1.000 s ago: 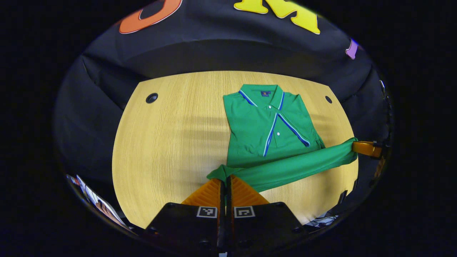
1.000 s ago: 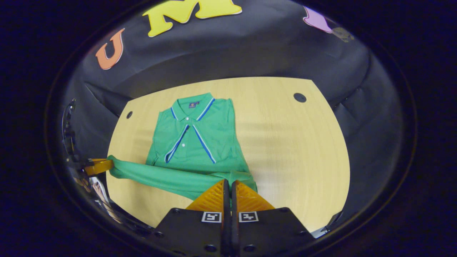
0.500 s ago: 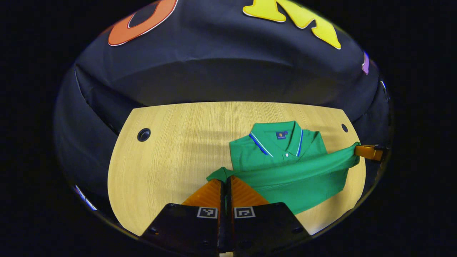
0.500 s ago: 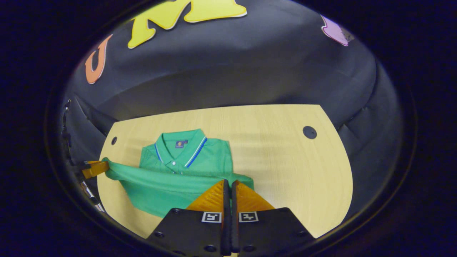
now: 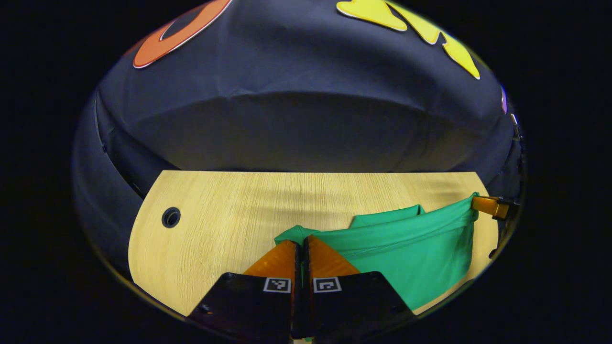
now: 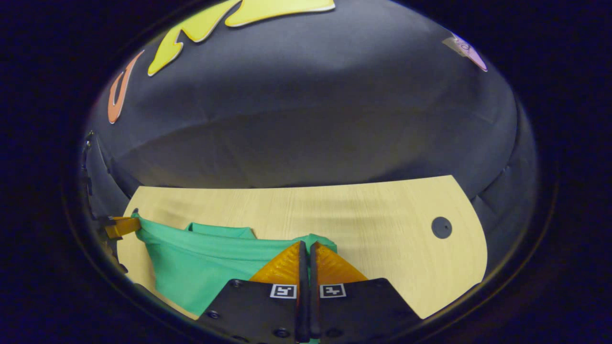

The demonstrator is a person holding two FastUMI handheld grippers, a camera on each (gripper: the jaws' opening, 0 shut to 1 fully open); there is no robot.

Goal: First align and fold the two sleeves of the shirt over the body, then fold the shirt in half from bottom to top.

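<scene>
The green polo shirt (image 5: 411, 258) lies on the wooden table (image 5: 229, 210), its bottom part lifted and carried over the body. In the left gripper view my left gripper (image 5: 302, 244) is shut on the left bottom corner of the shirt. My right gripper (image 5: 485, 205) shows at the far right of that view, pinching the other corner. In the right gripper view my right gripper (image 6: 306, 249) is shut on its corner of the shirt (image 6: 191, 267), and my left gripper (image 6: 122, 226) holds the far corner at the left. The hem stretches taut between the two. The collar's back edge (image 5: 387, 219) peeks above the hem.
The table (image 6: 382, 224) has a round cable hole near each far corner (image 5: 170, 217) (image 6: 441, 227). The black booth wall stands right behind the table's far edge.
Both grippers carried the hem up and forward over the shirt's body toward the collar. The placket and most of the collar are now covered by the lifted cloth.
</scene>
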